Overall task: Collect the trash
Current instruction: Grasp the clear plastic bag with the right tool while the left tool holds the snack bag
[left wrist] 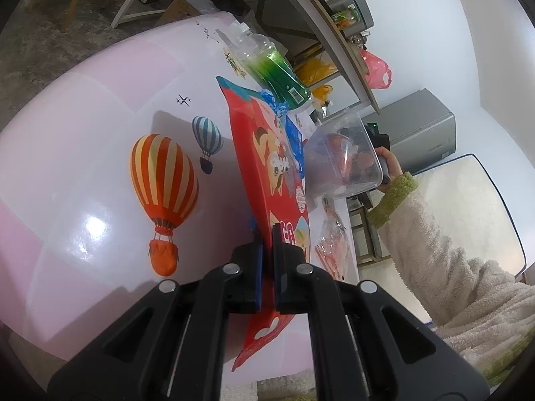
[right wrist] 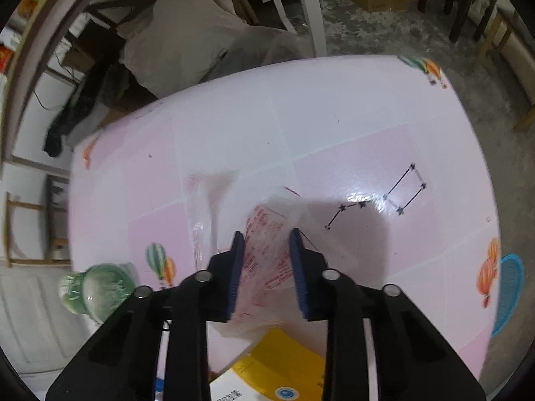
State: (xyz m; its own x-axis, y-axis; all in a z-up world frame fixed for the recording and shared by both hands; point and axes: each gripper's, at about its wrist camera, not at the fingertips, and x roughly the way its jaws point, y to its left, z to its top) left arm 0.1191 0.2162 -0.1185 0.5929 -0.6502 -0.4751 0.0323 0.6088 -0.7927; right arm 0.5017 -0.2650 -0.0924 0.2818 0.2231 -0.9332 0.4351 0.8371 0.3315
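Right tool (right wrist: 264, 267) pointed steeply down at the pink tabletop (right wrist: 334, 117), a thin clear wrapper (right wrist: 267, 250) with red print sitting between its blue pads (right wrist: 235, 267). Pads flanking the film with a gap left; not clearly pinching yet, so a loose straddle, not a firm grip. Wrapper's long axis running away from the tool along the fingers, one limp flap spilling off to the left. Nearest tool to it by far.

Left tool (left wrist: 267, 254) clenched on a red snack bag (left wrist: 277, 167), glossy, flat, stiff, held edge-up over the tabletop. Beyond it a clear bottle with green liquid (left wrist: 271, 70) lying down, and a clear plastic tub (left wrist: 344, 157) tilted beside the bag.
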